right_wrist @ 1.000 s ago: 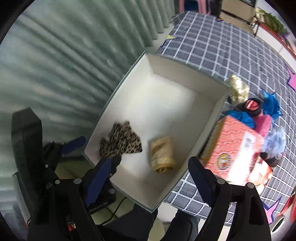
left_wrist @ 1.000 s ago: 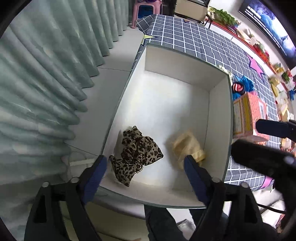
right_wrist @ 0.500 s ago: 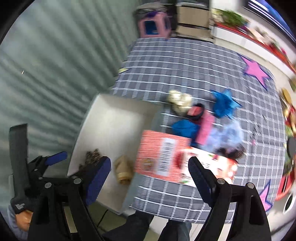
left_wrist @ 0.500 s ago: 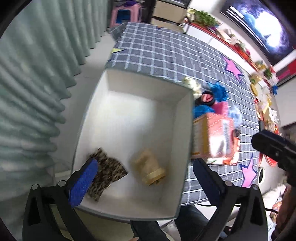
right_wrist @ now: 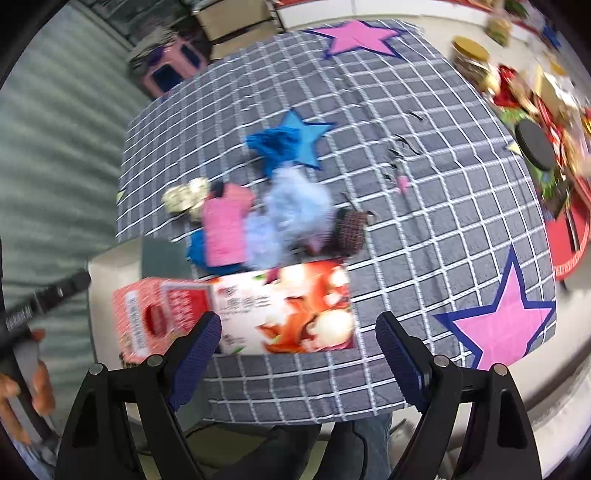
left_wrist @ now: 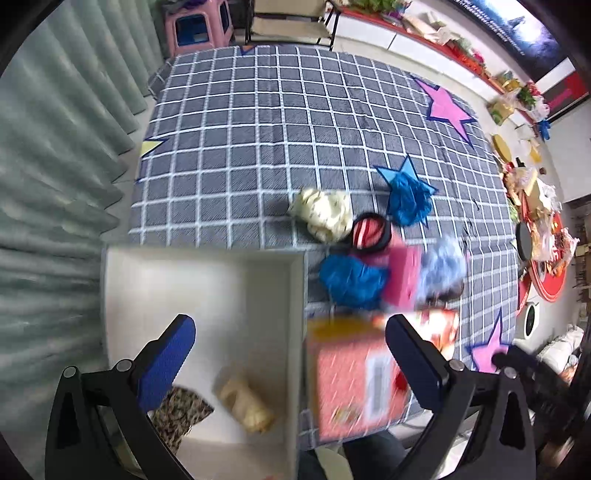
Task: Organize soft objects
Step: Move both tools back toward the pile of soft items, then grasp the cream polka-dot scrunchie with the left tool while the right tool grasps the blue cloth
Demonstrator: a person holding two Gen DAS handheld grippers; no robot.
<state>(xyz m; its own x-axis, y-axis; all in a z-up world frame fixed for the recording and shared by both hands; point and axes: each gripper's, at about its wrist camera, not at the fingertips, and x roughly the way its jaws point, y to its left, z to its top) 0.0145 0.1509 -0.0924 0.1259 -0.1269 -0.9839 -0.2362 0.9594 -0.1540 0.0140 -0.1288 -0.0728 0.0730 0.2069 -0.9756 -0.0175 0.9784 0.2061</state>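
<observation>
A white box [left_wrist: 207, 280] stands at the table's left end and holds a leopard-print cloth [left_wrist: 181, 410] and a beige cloth [left_wrist: 245, 406]. Beside it on the checked tablecloth lies a pile: a cream cloth [left_wrist: 325, 214], two blue cloths [left_wrist: 410, 201] [left_wrist: 351, 280], a pink piece [right_wrist: 225, 229], a pale blue fluffy piece [right_wrist: 295, 210] and a dark plaid item [right_wrist: 349, 230]. My left gripper [left_wrist: 288, 328] hangs open and empty over the box's right wall. My right gripper [right_wrist: 298, 323] is open and empty above a red carton [right_wrist: 288, 310].
The red carton lies at the table's front edge, against the box. A green curtain [left_wrist: 55, 147] runs along the left, with a pink stool [left_wrist: 199, 26] beyond the table. Cluttered goods [left_wrist: 543, 236] sit on the floor at the right. A hand [right_wrist: 22, 354] holds the left gripper's handle.
Both grippers have swung away from above the box's inside towards the pile on the tablecloth. The left jaws have widened a little. The two cloths stay in the box.
</observation>
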